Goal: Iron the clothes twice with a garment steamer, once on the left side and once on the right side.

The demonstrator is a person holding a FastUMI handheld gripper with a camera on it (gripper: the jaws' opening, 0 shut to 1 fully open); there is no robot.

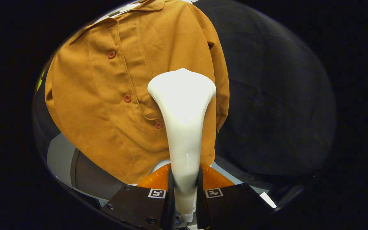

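A mustard-brown button-up shirt (120,95) hangs in front of the black cloth wall, its red-brown buttons running down the placket. My gripper (184,188) is shut on the handle of a white garment steamer (184,127), both fingers pressing its narrow neck. The steamer's wide head (181,86) points away from me and sits against the shirt's right half, just right of the button line, around the lower-middle of the garment. Its steam face is hidden from me.
Below the shirt's hem lies a grey and white rounded base or floor surface (75,166). An orange part (153,180) shows just behind my fingers. Black cloth (273,105) spreads to the right of the shirt.
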